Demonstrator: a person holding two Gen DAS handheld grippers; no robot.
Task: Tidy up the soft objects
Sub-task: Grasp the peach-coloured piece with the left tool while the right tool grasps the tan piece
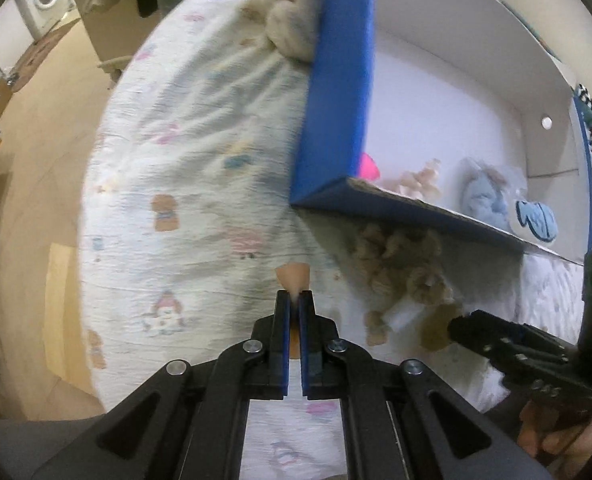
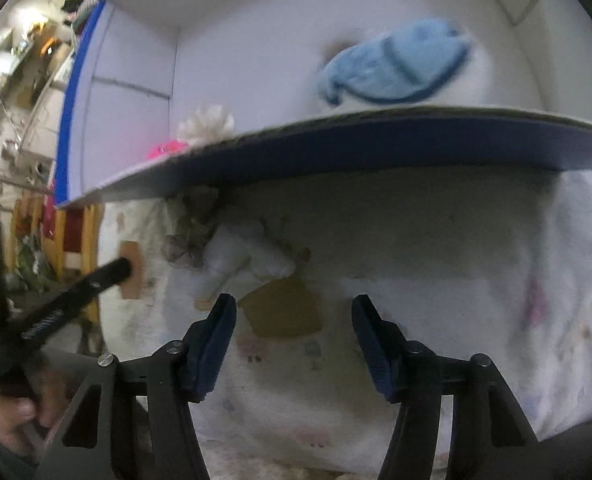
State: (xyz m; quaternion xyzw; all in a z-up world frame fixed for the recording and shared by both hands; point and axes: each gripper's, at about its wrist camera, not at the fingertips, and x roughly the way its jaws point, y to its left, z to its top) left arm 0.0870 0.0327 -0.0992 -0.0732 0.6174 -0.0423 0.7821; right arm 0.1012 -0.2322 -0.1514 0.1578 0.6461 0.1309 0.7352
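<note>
- Blue cardboard box (image 1: 336, 92) with a white inside fills the upper right of the left wrist view, sitting on our printed bedsheet (image 1: 183, 184).
- Inside we can see a light blue plush (image 1: 484, 196), a beige fuzzy toy (image 1: 420, 180) and something pink (image 1: 370, 166) in the corner.
- Brown-and-white plush (image 1: 404, 276) lies on the sheet just below the box's near wall, so that wall (image 2: 376, 148) stands between it and the inside.
- Another cream plush (image 1: 291, 28) sits against the box's outer left side, top centre.
- Our left gripper (image 1: 293, 300) is pinched closed; whether it has the sheet, we can't tell.
- Our right gripper (image 2: 293, 316) is partly spread with nothing between the pads, hovering just below that plush.
</note>
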